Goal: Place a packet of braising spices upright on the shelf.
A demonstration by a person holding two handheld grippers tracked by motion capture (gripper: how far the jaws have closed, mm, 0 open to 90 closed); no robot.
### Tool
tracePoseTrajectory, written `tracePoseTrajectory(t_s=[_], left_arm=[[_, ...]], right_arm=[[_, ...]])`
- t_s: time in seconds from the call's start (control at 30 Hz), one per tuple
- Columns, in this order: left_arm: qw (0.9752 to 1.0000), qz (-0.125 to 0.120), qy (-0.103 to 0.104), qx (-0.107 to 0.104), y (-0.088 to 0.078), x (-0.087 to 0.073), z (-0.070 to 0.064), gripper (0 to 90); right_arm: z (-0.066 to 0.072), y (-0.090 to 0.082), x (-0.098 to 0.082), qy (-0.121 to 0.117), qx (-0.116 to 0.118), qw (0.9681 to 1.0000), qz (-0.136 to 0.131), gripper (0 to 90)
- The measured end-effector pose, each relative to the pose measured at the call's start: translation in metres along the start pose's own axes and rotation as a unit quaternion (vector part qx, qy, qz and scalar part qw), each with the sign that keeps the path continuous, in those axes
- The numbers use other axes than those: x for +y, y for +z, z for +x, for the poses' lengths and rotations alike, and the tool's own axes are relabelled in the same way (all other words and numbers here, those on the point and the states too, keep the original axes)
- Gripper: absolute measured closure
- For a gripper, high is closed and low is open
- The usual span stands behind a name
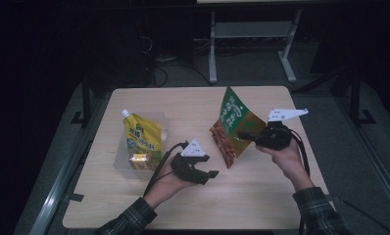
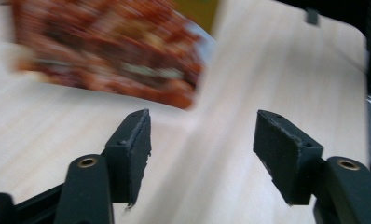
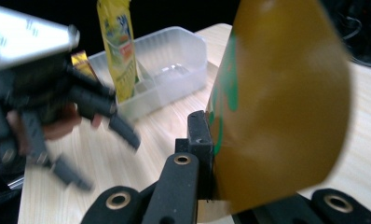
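A snack bag (image 1: pixel 231 128), green on top and red-orange below, stands tilted off the table's right half, held up by one edge. My right gripper (image 1: pixel 244 136) is shut on that edge; in the right gripper view its jaws (image 3: pixel 211 154) pinch the bag's golden back (image 3: pixel 286 107). My left gripper (image 1: pixel 208 177) hovers low over the table left of and below the bag. It is open, with nothing between its jaws (image 2: pixel 202 140). The bag's red lower part (image 2: pixel 109 51) shows blurred beyond them. The left gripper (image 3: pixel 102 156) also appears blurred in the right gripper view.
A clear plastic tray (image 1: pixel 118 159) sits on the table's left half, holding an upright yellow spouted pouch (image 1: pixel 141 134) and a small yellow box (image 1: pixel 140 160). The tray (image 3: pixel 174 51) and pouch (image 3: pixel 118 46) appear behind the left gripper. Bare wood lies along the front edge.
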State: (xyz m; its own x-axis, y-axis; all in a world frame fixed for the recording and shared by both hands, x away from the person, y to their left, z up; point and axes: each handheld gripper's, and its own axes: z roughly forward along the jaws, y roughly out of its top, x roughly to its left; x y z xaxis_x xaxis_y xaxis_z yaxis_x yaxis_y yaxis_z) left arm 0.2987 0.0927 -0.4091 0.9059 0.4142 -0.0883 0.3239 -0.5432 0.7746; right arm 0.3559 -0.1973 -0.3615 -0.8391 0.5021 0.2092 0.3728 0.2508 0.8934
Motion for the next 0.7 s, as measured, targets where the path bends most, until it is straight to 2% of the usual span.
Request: tracePoseTrajectory(t_s=[0.07,0.1,0.13,0.17,0.23,0.27,0.33,0.37,0.43,0.53,0.57,0.6,0.7], left_arm=[[1.0000,0.005,0.005,-0.007,-0.004,-0.007,-0.004,30.9],[1.0000,0.005,0.005,-0.007,-0.004,-0.007,-0.004,29.3],[0.9998,0.007,0.013,-0.011,-0.007,-0.014,-0.005,27.3],[0.9999,0.006,0.005,-0.012,-0.008,-0.018,-0.007,26.2],[0.9997,0.013,0.012,-0.014,-0.009,-0.022,-0.007,22.7],[0.9996,0.021,0.016,-0.014,-0.011,-0.029,-0.008,21.5],[0.9995,0.023,0.011,-0.020,-0.013,-0.035,-0.008,19.1],[0.9994,0.024,0.017,-0.019,-0.014,-0.039,-0.008,18.4],[0.9993,0.028,0.017,-0.020,-0.016,-0.044,-0.009,17.1],[0.9993,0.029,0.014,-0.022,-0.018,-0.048,-0.009,16.4],[0.9993,0.029,0.014,-0.022,-0.018,-0.048,-0.009,16.3],[0.9991,0.032,0.013,-0.024,-0.019,-0.050,-0.010,16.3],[0.9992,0.028,0.012,-0.025,-0.017,-0.050,-0.010,16.3]], right_arm=[[0.003,0.011,0.012,-0.010,0.006,0.9999,0.004,89.5],[0.003,0.011,0.012,-0.010,0.006,0.9999,0.004,89.5],[0.006,0.022,0.024,-0.020,0.014,0.9997,0.009,89.5],[0.007,0.027,0.029,-0.024,0.016,0.9995,0.011,89.5],[0.010,0.040,0.041,-0.030,0.023,0.9992,0.014,89.5],[0.011,0.047,0.047,-0.034,0.027,0.9989,0.016,89.5],[0.013,0.060,0.058,-0.041,0.034,0.9984,0.019,89.5],[0.014,0.066,0.064,-0.043,0.037,0.9982,0.021,89.5],[0.017,0.079,0.076,-0.053,0.044,0.9973,0.025,89.5],[0.022,0.098,0.092,-0.066,0.056,0.9958,0.029,89.5],[0.022,0.098,0.092,-0.066,0.056,0.9958,0.029,89.5],[0.026,0.112,0.104,-0.071,0.061,0.9951,0.031,89.5],[0.031,0.130,0.117,-0.076,0.069,0.9941,0.034,89.5]])
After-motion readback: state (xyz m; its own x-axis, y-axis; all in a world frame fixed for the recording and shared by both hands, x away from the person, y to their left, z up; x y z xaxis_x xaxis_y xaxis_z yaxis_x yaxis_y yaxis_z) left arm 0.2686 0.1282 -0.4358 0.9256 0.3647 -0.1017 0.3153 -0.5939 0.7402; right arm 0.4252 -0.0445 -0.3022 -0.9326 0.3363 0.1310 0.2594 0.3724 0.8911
